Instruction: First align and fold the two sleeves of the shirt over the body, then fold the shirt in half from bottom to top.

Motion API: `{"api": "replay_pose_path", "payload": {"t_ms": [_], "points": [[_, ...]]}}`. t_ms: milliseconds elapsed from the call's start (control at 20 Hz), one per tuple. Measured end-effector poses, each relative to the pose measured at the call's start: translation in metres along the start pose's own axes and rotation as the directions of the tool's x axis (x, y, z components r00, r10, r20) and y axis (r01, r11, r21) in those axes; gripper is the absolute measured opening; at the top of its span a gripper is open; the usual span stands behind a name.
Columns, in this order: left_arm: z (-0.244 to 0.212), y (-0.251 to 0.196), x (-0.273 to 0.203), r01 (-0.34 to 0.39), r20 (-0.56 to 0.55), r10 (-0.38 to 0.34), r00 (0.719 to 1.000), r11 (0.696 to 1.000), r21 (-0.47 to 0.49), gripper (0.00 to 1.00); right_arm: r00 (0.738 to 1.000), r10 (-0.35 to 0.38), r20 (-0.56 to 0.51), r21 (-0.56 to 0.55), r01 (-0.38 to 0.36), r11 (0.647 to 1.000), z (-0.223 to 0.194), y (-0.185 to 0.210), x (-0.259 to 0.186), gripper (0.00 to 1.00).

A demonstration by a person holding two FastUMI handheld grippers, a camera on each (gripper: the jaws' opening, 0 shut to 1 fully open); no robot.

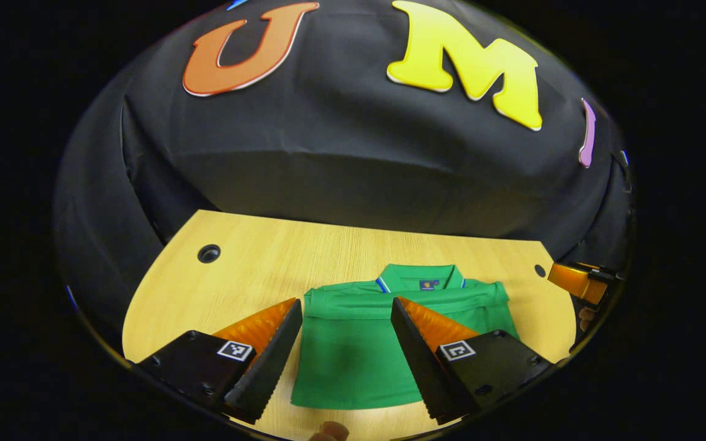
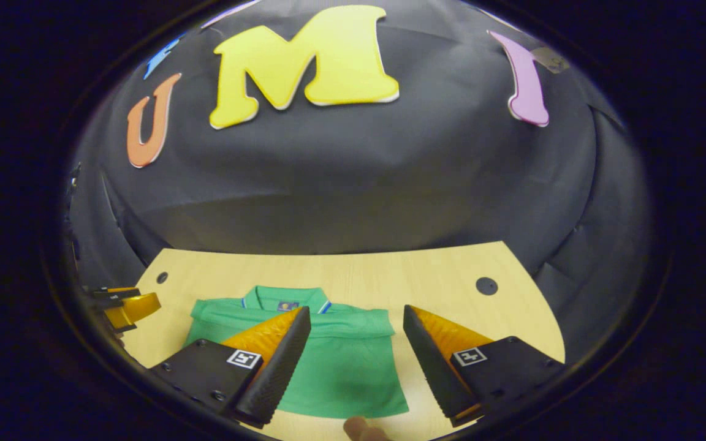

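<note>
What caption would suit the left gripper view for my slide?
Open left tool poised above a green polo shirt, sleeves already folded in, lying flat on the wooden table.

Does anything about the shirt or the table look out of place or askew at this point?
Nothing stands out. The green shirt lies flat and fairly square on the wooden table, collar away from the cameras, sleeves already folded in over the body. The left gripper and the right gripper are open above it, holding nothing.

The short-sleeved polo shirt is bright green, its collar edged with blue and white stripes. The wooden bench is pale yellow with fine grain and dark round holes.
</note>
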State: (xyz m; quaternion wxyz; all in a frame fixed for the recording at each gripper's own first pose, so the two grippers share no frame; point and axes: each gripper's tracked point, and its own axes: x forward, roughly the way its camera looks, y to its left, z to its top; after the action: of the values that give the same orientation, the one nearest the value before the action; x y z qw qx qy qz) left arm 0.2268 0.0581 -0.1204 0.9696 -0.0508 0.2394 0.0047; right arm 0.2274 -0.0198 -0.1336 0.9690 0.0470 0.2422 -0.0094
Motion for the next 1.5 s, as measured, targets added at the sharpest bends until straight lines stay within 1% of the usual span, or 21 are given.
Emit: {"api": "replay_pose_path", "payload": {"t_ms": [100, 150, 300, 350, 400, 450, 500, 600, 650, 700, 750, 800, 850, 900, 950, 1150, 1250, 1350, 1400, 1450, 1500], "points": [[0.011, -0.005, -0.033, -0.003, 0.031, 0.003, 1.0, 1.0, 0.009, 0.95, 0.999, -0.007, 0.039, -0.009, 0.007, 1.0, 0.011, -0.001, -0.04, 0.93], [0.016, -0.007, -0.05, 0.0, 0.047, -0.001, 0.999, 1.0, 0.01, 0.95, 0.998, -0.012, 0.066, -0.01, 0.013, 1.0, 0.017, 0.0, -0.06, 0.97], [0.023, -0.015, -0.103, 0.006, 0.095, -0.008, 0.995, 1.0, 0.014, 0.95, 0.989, 0.009, 0.147, -0.014, -0.007, 1.0, 0.034, 0.007, -0.124, 0.97], [0.027, -0.018, -0.12, 0.006, 0.118, -0.009, 0.993, 1.0, 0.024, 0.95, 0.984, 0.013, 0.178, -0.014, -0.01, 1.0, 0.04, 0.007, -0.143, 0.93], [0.032, -0.019, -0.135, -0.002, 0.147, -0.004, 0.989, 0.999, 0.036, 0.95, 0.978, 0.008, 0.208, -0.011, -0.005, 1.0, 0.044, 0.005, -0.162, 0.93], [0.038, -0.022, -0.15, -0.003, 0.179, -0.006, 0.984, 0.999, 0.048, 0.95, 0.97, 0.007, 0.242, -0.011, -0.005, 1.0, 0.049, 0.004, -0.181, 0.93], [0.041, -0.024, -0.168, -0.003, 0.208, -0.009, 0.978, 0.998, 0.058, 0.95, 0.962, 0.011, 0.273, -0.016, -0.006, 1.0, 0.052, 0.005, -0.198, 0.97], [0.045, -0.032, -0.198, 0.006, 0.248, -0.022, 0.968, 0.998, 0.064, 0.96, 0.944, 0.006, 0.329, -0.034, 0.006, 0.999, 0.056, 0.003, -0.232, 0.97], [0.044, -0.037, -0.212, 0.011, 0.261, -0.028, 0.965, 0.998, 0.066, 0.96, 0.935, 0.001, 0.354, -0.032, 0.011, 0.999, 0.058, 0.002, -0.248, 0.92], [0.042, -0.041, -0.226, 0.016, 0.275, -0.035, 0.961, 0.997, 0.07, 0.96, 0.922, 0.003, 0.386, -0.034, 0.011, 0.999, 0.061, 0.003, -0.266, 0.97], [0.042, -0.044, -0.237, 0.017, 0.29, -0.039, 0.956, 0.997, 0.079, 0.96, 0.91, -0.002, 0.414, -0.036, 0.019, 0.999, 0.063, 0.004, -0.281, 0.97], [0.042, -0.044, -0.247, 0.009, 0.309, -0.034, 0.95, 0.997, 0.082, 0.96, 0.898, -0.015, 0.439, -0.031, 0.032, 0.999, 0.063, 0.0, -0.294, 0.97], [0.042, -0.043, -0.255, 0.003, 0.32, -0.027, 0.947, 0.997, 0.076, 0.96, 0.89, -0.019, 0.456, -0.031, 0.037, 0.999, 0.06, 0.001, -0.307, 0.92], [0.04, -0.041, -0.265, -0.001, 0.326, -0.019, 0.945, 0.998, 0.063, 0.96, 0.886, -0.02, 0.463, -0.028, 0.037, 0.999, 0.054, 0.004, -0.318, 0.97], [0.036, -0.041, -0.27, 0.007, 0.316, -0.023, 0.948, 0.999, 0.052, 0.96, 0.887, -0.018, 0.462, -0.025, 0.033, 0.999, 0.049, 0.007, -0.327, 0.92], [0.029, -0.033, -0.292, -0.011, 0.33, -0.003, 0.944, 0.999, 0.04, 0.97, 0.882, -0.008, 0.47, -0.038, 0.029, 0.999, 0.031, 0.014, -0.348, 0.97], [0.031, -0.033, -0.289, -0.028, 0.359, 0.008, 0.933, 0.998, 0.051, 0.97, 0.878, -0.01, 0.479, -0.066, 0.048, 0.997, 0.025, 0.016, -0.35, 0.92], [0.035, -0.036, -0.284, -0.027, 0.38, 0.009, 0.925, 0.999, 0.043, 0.96, 0.883, -0.002, 0.47, -0.068, 0.039, 0.997, 0.017, 0.021, -0.349, 0.93], [0.035, -0.035, -0.285, -0.018, 0.384, 0.002, 0.923, 0.999, 0.04, 0.97, 0.887, 0.001, 0.462, -0.071, 0.035, 0.997, 0.012, 0.024, -0.348, 0.97], [0.036, -0.035, -0.286, -0.016, 0.386, -0.002, 0.922, 0.999, 0.044, 0.97, 0.89, 0.0, 0.457, -0.073, 0.038, 0.997, 0.011, 0.025, -0.346, 0.97], [0.037, -0.035, -0.286, -0.014, 0.393, -0.008, 0.92, 0.998, 0.054, 0.96, 0.89, 0.007, 0.455, -0.077, 0.032, 0.997, 0.012, 0.026, -0.345, 0.93]]}}
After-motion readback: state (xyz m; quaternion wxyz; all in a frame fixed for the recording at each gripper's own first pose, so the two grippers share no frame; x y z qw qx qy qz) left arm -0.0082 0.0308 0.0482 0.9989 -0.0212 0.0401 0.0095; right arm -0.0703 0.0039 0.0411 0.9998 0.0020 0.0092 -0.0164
